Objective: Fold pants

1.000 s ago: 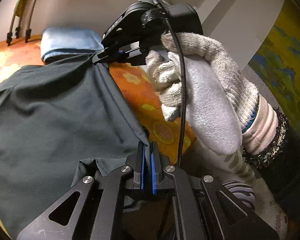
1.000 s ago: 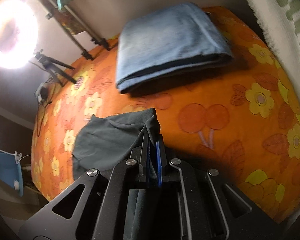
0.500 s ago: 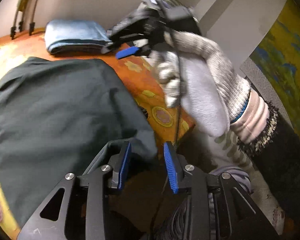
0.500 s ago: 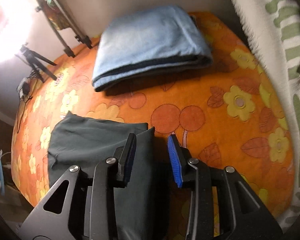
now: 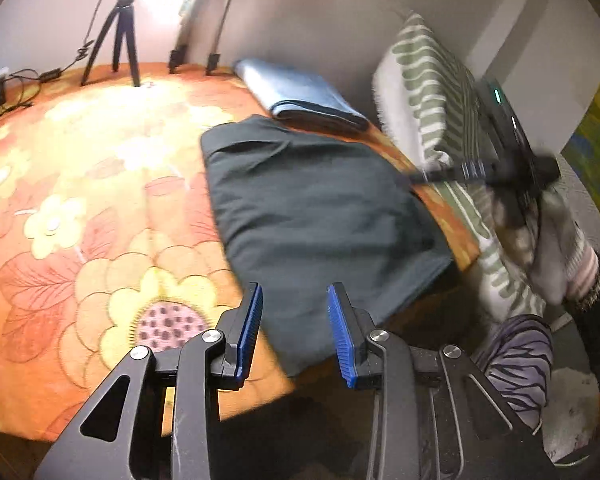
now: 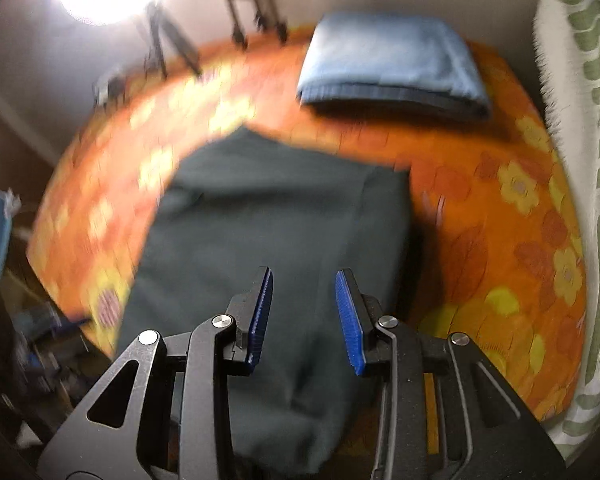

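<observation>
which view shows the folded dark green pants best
The left wrist view: the folded dark green pants lie sharp there, all edges visible on the orange floral cover. The right wrist view shows them motion-blurred, near end hidden behind the claw.

Folded pants on floral cloth
</observation>
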The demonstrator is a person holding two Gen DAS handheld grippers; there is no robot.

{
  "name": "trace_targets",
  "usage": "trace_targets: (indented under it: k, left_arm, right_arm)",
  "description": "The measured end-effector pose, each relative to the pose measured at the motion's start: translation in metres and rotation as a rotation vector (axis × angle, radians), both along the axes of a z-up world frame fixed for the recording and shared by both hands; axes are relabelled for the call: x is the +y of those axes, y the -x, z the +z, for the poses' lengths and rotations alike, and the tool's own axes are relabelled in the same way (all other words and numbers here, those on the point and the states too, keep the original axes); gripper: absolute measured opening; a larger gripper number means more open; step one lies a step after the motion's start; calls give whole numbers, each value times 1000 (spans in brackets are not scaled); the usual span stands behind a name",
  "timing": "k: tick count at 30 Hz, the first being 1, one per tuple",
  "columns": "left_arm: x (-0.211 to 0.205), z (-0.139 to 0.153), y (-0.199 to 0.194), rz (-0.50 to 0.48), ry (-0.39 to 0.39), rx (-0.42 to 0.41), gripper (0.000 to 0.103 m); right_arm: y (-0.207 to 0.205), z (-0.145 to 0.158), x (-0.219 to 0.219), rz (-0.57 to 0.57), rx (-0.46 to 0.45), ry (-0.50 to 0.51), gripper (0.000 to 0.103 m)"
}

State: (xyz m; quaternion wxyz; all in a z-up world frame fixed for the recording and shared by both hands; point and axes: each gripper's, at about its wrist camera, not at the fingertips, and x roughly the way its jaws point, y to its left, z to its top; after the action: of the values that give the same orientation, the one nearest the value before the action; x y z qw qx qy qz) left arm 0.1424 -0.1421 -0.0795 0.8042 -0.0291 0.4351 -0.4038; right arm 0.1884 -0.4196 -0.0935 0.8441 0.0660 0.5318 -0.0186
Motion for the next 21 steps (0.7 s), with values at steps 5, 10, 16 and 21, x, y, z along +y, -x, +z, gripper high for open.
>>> trace_targets:
  k: [5, 10, 16, 21]
  left_arm:
    - [-13, -11, 8, -41, -25, 3, 32]
    - [-15, -24, 1, 6, -36, 56, 32]
    - [-11, -37, 2, 28, -35, 101, 32]
    - [-9, -44, 7, 35, 3, 124, 32]
  right_arm:
    - [31, -35, 9, 70, 126, 61, 35]
    - [48, -29, 15, 103, 195, 174, 35]
    - [8, 27, 43, 163, 52, 114, 37]
    - [-58, 48, 88, 246, -16, 56, 45]
